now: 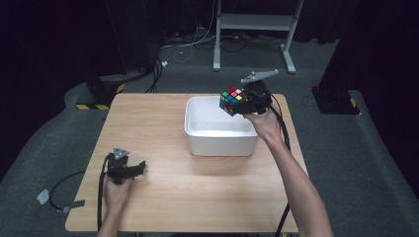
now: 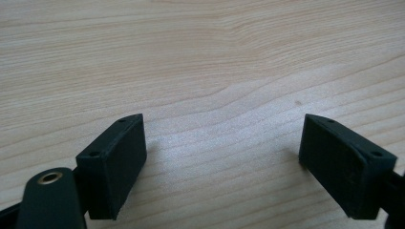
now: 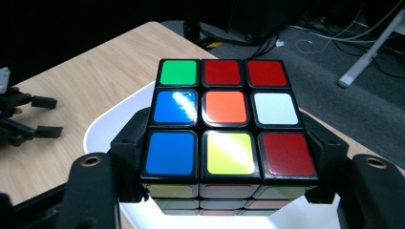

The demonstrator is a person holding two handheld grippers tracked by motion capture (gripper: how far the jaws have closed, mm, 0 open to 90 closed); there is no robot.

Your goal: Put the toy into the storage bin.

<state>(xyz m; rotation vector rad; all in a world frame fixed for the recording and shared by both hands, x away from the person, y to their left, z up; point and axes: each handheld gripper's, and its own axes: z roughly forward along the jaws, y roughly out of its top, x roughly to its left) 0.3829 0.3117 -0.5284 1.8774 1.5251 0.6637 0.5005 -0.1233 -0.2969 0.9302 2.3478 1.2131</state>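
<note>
A scrambled puzzle cube (image 1: 232, 99) with coloured stickers is held in the air over the far right part of a white bin (image 1: 197, 140). My right gripper (image 1: 242, 102) is shut on the cube (image 3: 224, 126), one black jaw pressed on each side, and the white bin (image 3: 102, 129) lies below it. My left gripper (image 1: 141, 167) rests low over the wooden table (image 1: 148, 118) near the front left, held by a hand. In the left gripper view its jaws stand wide apart, and my left gripper (image 2: 222, 160) has only bare wood (image 2: 200, 57) between them.
The bin looks empty inside. Beyond the table's far edge, a white metal stand (image 1: 254, 22) and cables (image 1: 192, 44) sit on grey carpet. A black and yellow striped block (image 1: 96, 106) lies by the far left corner. A cable (image 1: 62, 190) trails off the table's left side.
</note>
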